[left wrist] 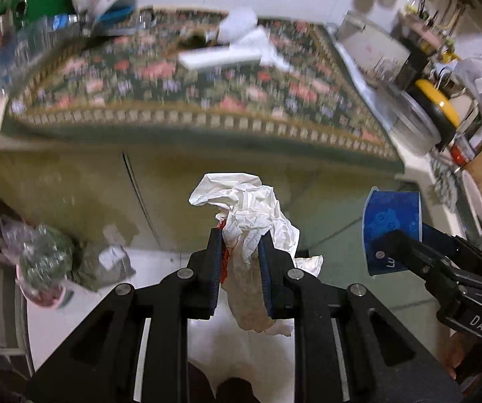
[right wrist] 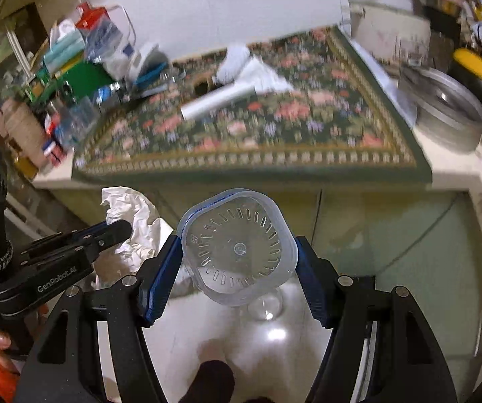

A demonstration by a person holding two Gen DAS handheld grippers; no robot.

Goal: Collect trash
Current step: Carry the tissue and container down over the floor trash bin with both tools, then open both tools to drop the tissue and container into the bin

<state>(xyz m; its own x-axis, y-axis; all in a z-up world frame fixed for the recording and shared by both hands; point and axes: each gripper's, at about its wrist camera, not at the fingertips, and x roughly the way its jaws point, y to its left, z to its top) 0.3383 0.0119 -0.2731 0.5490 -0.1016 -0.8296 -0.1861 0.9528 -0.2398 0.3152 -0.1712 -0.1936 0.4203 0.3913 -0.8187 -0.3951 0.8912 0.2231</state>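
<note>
White letters "DAS" stand on the right tongs (left wrist: 380, 235); "GenRobot.AI" stands on the left tongs (right wrist: 120, 230).

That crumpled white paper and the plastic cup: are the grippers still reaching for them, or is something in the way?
Nothing is in the way: both are already gripped. The left gripper is shut on the crumpled white paper; the right gripper clamps the clear plastic cup. No trash bin shows in either view.
</note>
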